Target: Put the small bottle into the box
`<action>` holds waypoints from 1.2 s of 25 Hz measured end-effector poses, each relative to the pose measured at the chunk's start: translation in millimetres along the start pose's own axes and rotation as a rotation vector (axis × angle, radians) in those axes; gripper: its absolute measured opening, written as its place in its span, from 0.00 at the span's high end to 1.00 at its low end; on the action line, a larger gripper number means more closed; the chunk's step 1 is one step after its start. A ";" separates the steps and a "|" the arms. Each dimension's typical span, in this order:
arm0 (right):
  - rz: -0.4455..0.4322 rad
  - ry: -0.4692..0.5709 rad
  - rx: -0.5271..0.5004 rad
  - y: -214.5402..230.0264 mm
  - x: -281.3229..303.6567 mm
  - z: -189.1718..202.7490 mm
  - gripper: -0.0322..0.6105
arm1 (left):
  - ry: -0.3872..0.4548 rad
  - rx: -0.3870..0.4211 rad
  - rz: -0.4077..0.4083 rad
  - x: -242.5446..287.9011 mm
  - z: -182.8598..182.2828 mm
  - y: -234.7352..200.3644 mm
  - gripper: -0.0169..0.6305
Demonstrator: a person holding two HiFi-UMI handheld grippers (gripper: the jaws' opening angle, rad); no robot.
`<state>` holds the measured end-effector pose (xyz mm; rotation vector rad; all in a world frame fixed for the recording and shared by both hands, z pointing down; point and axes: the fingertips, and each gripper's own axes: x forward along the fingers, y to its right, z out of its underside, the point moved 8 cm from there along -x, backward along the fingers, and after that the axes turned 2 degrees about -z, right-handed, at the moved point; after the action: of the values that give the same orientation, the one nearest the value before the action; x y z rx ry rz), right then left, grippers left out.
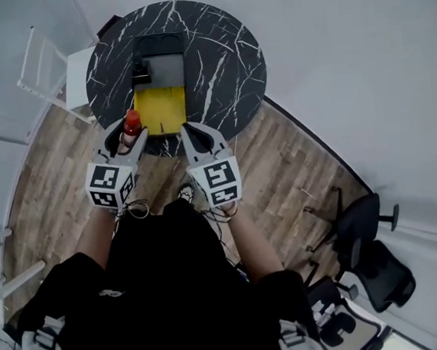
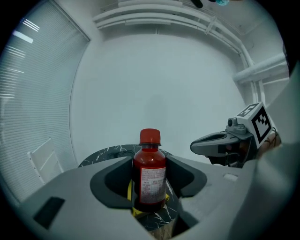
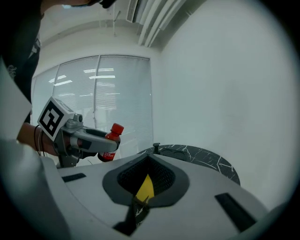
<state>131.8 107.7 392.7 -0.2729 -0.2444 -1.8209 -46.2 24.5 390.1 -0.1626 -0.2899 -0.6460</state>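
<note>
Left gripper clamps small red bottle; right gripper shut, empty. Centre over yellow box at black marbled tabletop's near edge before lowering.

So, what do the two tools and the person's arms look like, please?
Both the left tool and the right tool have pale grey bodies that taper to pointed jaws, lined with dark pads. Each carries a white cube printed with black square markers. Thin light cords loop beneath the cubes. The person wears a black top; the forearms are bare.
</note>
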 end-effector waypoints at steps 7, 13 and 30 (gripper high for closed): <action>-0.095 -0.047 0.100 40.2 33.6 15.7 0.95 | -0.080 -0.040 -0.016 47.6 25.2 0.2 0.64; -0.260 -0.064 0.113 32.0 81.5 11.2 0.90 | -0.159 0.036 -0.027 74.3 48.6 -23.6 0.64; -0.397 -0.316 0.286 28.5 195.0 38.3 0.65 | -0.195 0.073 0.187 128.0 80.7 -61.5 0.64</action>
<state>111.8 -66.5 490.4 -0.3254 -0.8217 -2.0952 -3.9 -77.4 510.5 -0.1809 -0.4792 -0.4335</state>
